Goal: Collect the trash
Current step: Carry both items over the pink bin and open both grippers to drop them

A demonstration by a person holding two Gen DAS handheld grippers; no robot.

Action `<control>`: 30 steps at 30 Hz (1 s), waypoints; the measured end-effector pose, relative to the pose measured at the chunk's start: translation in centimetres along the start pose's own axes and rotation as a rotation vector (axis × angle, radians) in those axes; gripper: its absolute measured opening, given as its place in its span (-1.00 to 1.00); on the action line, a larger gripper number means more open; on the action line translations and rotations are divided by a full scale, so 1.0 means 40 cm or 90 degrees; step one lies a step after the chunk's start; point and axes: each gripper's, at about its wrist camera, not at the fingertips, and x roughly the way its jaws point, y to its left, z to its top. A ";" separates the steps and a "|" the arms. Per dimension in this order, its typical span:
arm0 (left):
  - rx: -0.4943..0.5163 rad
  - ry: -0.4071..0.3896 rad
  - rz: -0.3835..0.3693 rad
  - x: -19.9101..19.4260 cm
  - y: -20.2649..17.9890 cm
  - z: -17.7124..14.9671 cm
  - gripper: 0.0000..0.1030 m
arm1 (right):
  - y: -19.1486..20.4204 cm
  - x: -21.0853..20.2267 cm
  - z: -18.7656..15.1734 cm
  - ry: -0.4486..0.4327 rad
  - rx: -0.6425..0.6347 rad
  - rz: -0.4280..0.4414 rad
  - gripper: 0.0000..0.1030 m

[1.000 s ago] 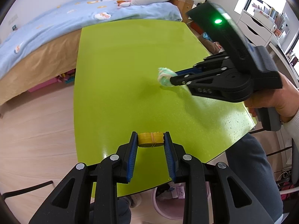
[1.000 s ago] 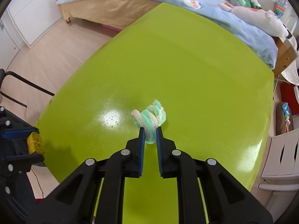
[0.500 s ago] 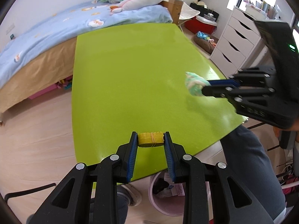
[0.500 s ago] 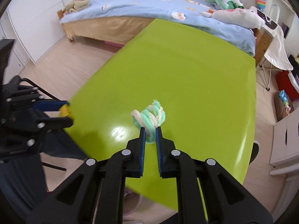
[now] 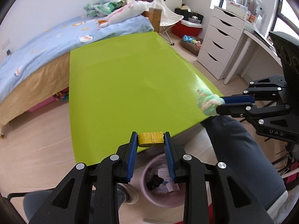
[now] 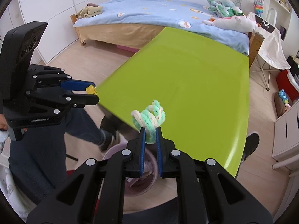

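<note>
My left gripper (image 5: 151, 140) is clenched on a small yellow bundle (image 5: 150, 139), held in the air just over the near edge of the green desk (image 5: 130, 78). My right gripper (image 6: 151, 130) is grasping a twisted mint-and-white fuzzy wad (image 6: 149, 116), also lifted off the desk, by its near right corner. A pink bin (image 5: 160, 197) stands on the floor below the desk's near edge, scraps inside it.

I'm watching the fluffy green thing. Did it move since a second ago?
Yes. The fluffy bundle, shut in the right gripper, was over the middle of the green table; now it hangs past the near edge, toward the pink bin.
</note>
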 end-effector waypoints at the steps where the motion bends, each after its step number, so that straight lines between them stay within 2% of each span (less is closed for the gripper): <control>1: 0.002 0.001 -0.002 -0.004 -0.006 -0.010 -0.46 | 0.006 -0.006 -0.013 0.001 0.000 0.001 -0.79; 10: 0.002 0.014 -0.016 -0.030 -0.046 -0.100 -0.46 | 0.064 -0.007 -0.113 0.029 -0.003 0.030 -0.79; 18: 0.000 0.006 -0.027 -0.058 -0.049 -0.114 -0.46 | 0.095 0.029 -0.158 0.060 -0.010 0.067 -0.79; 20: -0.002 0.004 -0.028 -0.059 -0.047 -0.115 -0.46 | 0.097 0.032 -0.157 0.059 -0.010 0.074 -0.72; 21: -0.003 0.003 -0.028 -0.060 -0.047 -0.115 -0.46 | 0.097 0.034 -0.157 0.060 -0.009 0.074 -0.60; 22: -0.001 0.003 -0.028 -0.060 -0.046 -0.114 -0.46 | 0.098 0.036 -0.156 0.062 -0.009 0.074 -0.21; 24: -0.001 0.002 -0.028 -0.060 -0.048 -0.118 -0.46 | 0.093 0.034 -0.153 0.053 -0.004 0.071 0.40; 26: -0.001 0.004 -0.028 -0.059 -0.050 -0.119 -0.46 | 0.087 0.027 -0.154 0.044 0.007 0.076 0.50; 28: 0.001 0.006 -0.030 -0.058 -0.052 -0.122 -0.46 | 0.083 0.023 -0.154 0.041 0.016 0.074 0.75; 30: 0.002 0.008 -0.033 -0.057 -0.056 -0.122 -0.46 | 0.076 0.014 -0.154 0.036 0.032 0.073 0.80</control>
